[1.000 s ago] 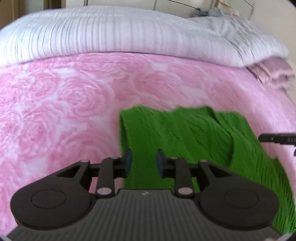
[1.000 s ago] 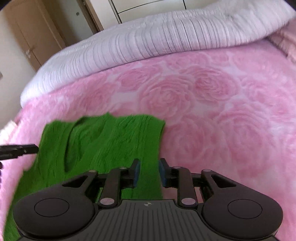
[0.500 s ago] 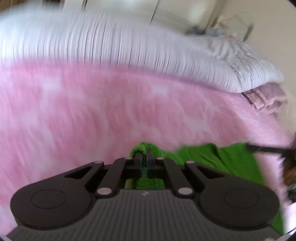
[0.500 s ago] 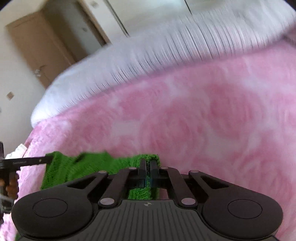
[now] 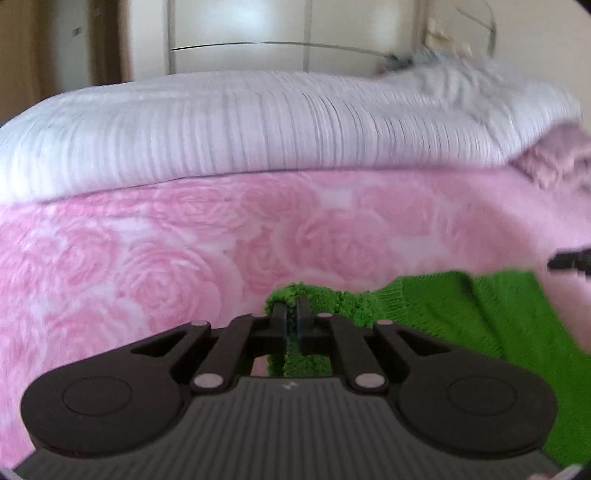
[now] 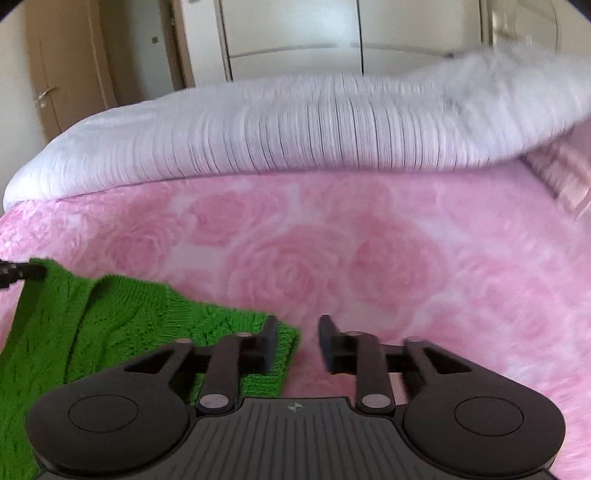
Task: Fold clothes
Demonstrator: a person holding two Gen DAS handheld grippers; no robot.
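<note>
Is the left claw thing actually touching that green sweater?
Touching. In the left wrist view, the left gripper has its fingers closed together, with a bunched fold of the green sweater pinched between them and poking out above the tips.

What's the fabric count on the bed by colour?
Green: 1, the knit sweater, pinched by the left tongs; right tongs open beside it.
Pink: 2, rose blanket and folded throw.
White: 1, ribbed duvet.
Total: 4

We see a pink rose-patterned blanket [image 5: 184, 258] spread near, a white ribbed duvet [image 6: 295, 129] heaped beyond it, pale wardrobe doors [image 6: 295, 33] far behind, and a wooden door [image 6: 55, 74] far left.
</note>
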